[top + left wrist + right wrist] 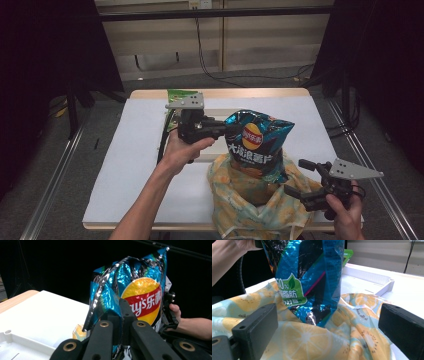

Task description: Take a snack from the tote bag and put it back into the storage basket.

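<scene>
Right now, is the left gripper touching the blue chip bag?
Touching. In the left gripper view, the left gripper has its jaws pinched shut on the edge of the chip bag, with the foil squeezed between them.

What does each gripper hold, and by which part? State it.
The left gripper pinches the blue chip bag by its upper side edge. The right gripper is open, holding nothing, beside the fruit-print bag.

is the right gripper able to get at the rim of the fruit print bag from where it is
Probably yes. The right gripper stands open beside the fruit print bag, whose cloth lies between its jaws, with nothing in front. The chip bag, held by the left gripper, stands farther in.
</scene>
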Available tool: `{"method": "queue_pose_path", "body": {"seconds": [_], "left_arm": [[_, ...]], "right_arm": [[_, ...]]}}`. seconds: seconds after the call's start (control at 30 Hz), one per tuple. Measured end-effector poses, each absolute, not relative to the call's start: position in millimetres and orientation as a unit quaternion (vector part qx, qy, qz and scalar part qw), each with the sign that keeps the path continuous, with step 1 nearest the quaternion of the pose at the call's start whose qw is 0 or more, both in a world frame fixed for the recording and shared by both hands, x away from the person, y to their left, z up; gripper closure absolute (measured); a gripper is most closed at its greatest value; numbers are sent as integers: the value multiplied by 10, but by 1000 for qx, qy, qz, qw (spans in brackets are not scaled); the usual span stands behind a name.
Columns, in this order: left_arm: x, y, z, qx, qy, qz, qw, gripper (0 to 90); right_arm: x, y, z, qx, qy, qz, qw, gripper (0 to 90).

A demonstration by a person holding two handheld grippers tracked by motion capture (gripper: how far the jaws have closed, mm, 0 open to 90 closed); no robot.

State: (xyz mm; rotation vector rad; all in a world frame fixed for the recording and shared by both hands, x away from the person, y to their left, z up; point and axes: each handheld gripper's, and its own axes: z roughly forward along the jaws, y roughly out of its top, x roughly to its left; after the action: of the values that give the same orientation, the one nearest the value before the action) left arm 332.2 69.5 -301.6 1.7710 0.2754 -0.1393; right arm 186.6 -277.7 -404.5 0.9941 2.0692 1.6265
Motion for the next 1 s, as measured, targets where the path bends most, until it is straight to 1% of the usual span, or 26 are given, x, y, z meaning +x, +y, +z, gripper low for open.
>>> {"method": "queue_pose_path", "body": {"seconds": [0.4,0.6,0.73,0.87,1.0], "left_arm": [[3371,806,-2882,761,130,-54,633,899],[3400,775,-2824,759,136,-53,634,900],[3387,722,-2761,759,129,-53,636,900],[3406,709,-2695,760,131,-45,635,900],[3462,752,-2673,760,146,-35,633,900]], "right_arm": [[1862,-2781,-4035,349,723,572,169,20],[1860,-2777,-4033,348,723,573,169,20],[1862,-2782,-4033,348,722,573,170,20],[1861,-2785,-4027,345,723,575,169,20],[1852,-2794,-4020,347,720,576,172,20]]}}
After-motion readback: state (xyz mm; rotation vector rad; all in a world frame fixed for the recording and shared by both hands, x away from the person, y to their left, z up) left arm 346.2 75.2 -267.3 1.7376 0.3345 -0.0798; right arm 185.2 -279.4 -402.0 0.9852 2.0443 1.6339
